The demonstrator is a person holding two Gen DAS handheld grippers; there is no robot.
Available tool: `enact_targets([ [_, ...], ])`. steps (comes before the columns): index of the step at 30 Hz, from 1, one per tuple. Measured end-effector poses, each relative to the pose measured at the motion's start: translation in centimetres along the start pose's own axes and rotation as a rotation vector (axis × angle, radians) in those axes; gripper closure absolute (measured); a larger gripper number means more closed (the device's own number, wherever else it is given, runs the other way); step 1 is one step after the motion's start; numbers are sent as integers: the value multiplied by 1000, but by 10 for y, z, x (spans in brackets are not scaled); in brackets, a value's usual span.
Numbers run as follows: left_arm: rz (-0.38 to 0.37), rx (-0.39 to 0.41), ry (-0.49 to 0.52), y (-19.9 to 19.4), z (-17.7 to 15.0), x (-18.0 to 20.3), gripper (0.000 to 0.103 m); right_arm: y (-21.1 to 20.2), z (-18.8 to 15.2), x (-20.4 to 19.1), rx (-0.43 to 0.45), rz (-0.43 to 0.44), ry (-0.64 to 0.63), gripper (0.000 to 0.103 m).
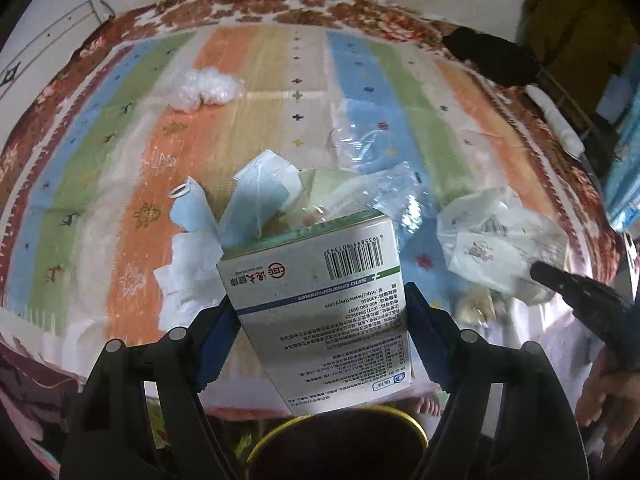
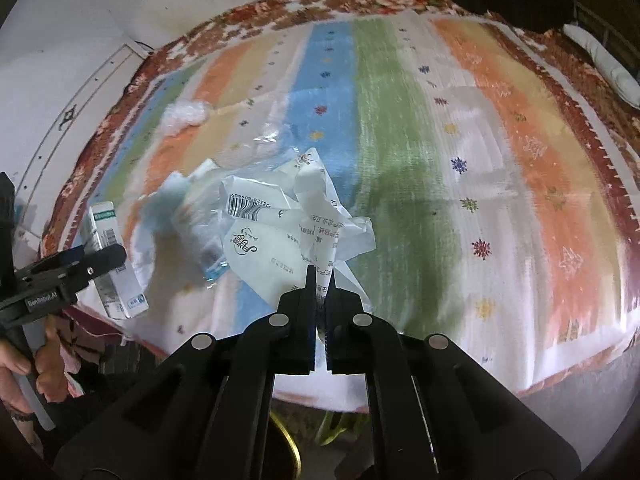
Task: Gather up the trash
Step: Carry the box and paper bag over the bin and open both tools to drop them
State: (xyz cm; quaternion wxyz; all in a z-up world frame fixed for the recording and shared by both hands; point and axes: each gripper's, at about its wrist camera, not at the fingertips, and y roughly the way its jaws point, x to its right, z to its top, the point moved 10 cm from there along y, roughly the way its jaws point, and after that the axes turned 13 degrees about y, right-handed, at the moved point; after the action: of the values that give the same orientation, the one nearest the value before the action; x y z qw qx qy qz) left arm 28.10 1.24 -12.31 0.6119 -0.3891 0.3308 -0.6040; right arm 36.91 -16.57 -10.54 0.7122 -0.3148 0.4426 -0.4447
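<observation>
— What is clamped by the left gripper (image 1: 316, 312)?
— The medicine box (image 1: 320, 300), gripped above the striped cloth (image 1: 404, 92).
— And the right gripper (image 2: 319, 280)?
— It is pinched shut on the white wrapper (image 2: 280, 232), lifted beside the remaining trash pile (image 1: 280, 188).

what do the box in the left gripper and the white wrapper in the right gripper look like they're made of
The white printed rectangular box with a green band looks like thin glossy cardboard: flat faces, crisp folded edges, a printed barcode. The crumpled white printed wrapper looks like thin plastic film, possibly coated paper: sharp creases, slight sheen, light showing through its edges.
</observation>
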Motion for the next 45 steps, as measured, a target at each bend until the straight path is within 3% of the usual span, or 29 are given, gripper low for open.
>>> enact_targets([
  [8,-58,115,59,-58,-15,22,26,-42,-33,-18,87,-4,-45,101],
  [13,-88,201,84,-97,-24,33,26,-61,-56,-31,116,42,-54,101],
  [24,-152,280,79,-134,-67,36,26,-80,-106,-54,155,59,-149,101],
  [33,-178,294,95,-138,-110,44,26,-82,-160,-54,119,76,-167,101],
  [45,-182,213,-18,-113,-159,33,26,-56,-215,-56,34,31,-193,101],
])
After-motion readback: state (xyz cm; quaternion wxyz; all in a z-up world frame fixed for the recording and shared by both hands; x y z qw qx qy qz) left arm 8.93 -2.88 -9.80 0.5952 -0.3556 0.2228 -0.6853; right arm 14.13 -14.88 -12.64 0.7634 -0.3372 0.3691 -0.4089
